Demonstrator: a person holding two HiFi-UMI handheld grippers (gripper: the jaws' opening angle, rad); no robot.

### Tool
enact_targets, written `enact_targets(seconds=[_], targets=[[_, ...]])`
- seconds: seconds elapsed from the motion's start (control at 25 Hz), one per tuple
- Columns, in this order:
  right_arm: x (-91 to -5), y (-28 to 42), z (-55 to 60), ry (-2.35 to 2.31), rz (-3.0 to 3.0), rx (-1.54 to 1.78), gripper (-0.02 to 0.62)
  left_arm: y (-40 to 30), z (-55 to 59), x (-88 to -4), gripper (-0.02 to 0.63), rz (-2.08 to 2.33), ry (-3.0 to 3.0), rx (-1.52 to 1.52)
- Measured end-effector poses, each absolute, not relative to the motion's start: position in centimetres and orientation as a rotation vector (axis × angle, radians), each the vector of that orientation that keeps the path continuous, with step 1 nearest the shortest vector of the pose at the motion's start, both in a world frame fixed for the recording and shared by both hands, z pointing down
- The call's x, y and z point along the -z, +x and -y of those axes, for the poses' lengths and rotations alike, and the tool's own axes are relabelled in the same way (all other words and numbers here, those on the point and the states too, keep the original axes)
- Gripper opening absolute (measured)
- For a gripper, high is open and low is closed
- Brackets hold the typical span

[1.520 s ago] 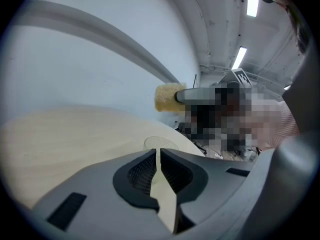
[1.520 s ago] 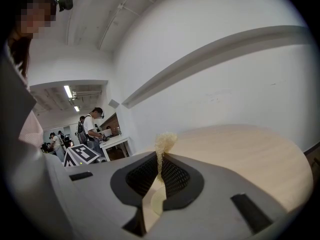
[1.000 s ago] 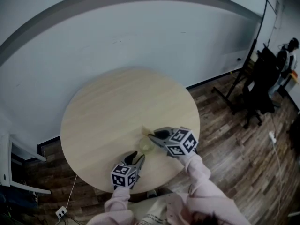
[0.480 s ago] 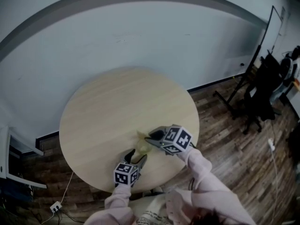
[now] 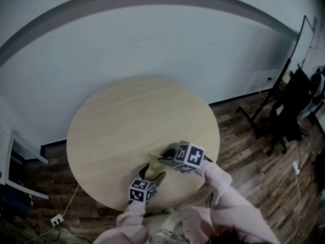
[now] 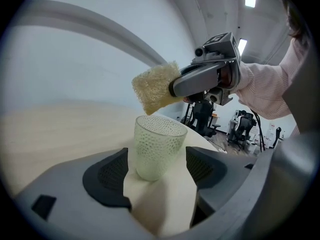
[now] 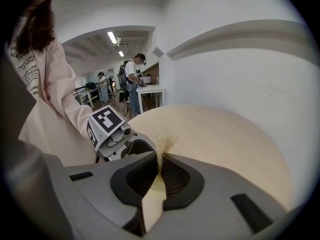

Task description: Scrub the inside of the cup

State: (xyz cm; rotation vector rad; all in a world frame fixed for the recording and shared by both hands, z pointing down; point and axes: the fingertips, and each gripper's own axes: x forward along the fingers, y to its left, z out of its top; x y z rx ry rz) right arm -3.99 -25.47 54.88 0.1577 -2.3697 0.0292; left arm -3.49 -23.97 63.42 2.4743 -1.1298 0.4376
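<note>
A clear, dimpled cup [image 6: 157, 146] stands upright on the round wooden table [image 5: 127, 116]. It sits between the jaws of my left gripper [image 6: 159, 170], which have just been opening. A gap shows on each side of the cup, so neither pad presses on it. My right gripper [image 6: 175, 88] is shut on a yellow sponge [image 6: 154, 86], holding it just above the cup's rim. In the right gripper view the sponge [image 7: 163, 145] is squeezed thin between the jaws of the right gripper [image 7: 159, 165]. In the head view, left gripper [image 5: 151, 173] and right gripper [image 5: 161, 159] meet near the table's front edge.
A pale wall curves behind the table. Office chairs and a black stand [image 5: 284, 111] are on the wood floor at the right. A white frame [image 5: 15, 172] stands at the left, with a cable and plug [image 5: 56, 219] on the floor. People [image 7: 131, 81] stand far behind.
The left jaws have opened off the cup, which now stands free between them. The right gripper has tipped down and brought the sponge closer over the cup.
</note>
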Motion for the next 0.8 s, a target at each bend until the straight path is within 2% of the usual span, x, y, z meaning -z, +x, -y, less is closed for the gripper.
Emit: enact_targets(seconds=[0.08,0.32,0.56,0.64,0.8], targets=[[-55.6,-3.6,25.5,0.121,2.322,0.011,0.028,-3.1,24.3,-63.5,0.385,1.137,2.479,-0.433],[-56.1,-3.7,24.0,-0.005,2.226,0.063,0.028,-2.2,25.3,-63.2,0.411,1.149,2.503,-0.401],[-57.1,-3.2,23.5,-0.082,2.116,0.139,0.028,-1.7,25.7,-63.0,0.407,1.167,2.527,-0.391],[-57.3,-3.2,23.4,-0.096,2.100,0.150,0.028,-2.0,25.8,-63.0,0.371,1.196,2.533,-0.394],[-57.8,-2.9,23.4,-0.128,2.060,0.182,0.028,-2.3,26.0,-63.2,0.367,1.229,2.538,-0.394]])
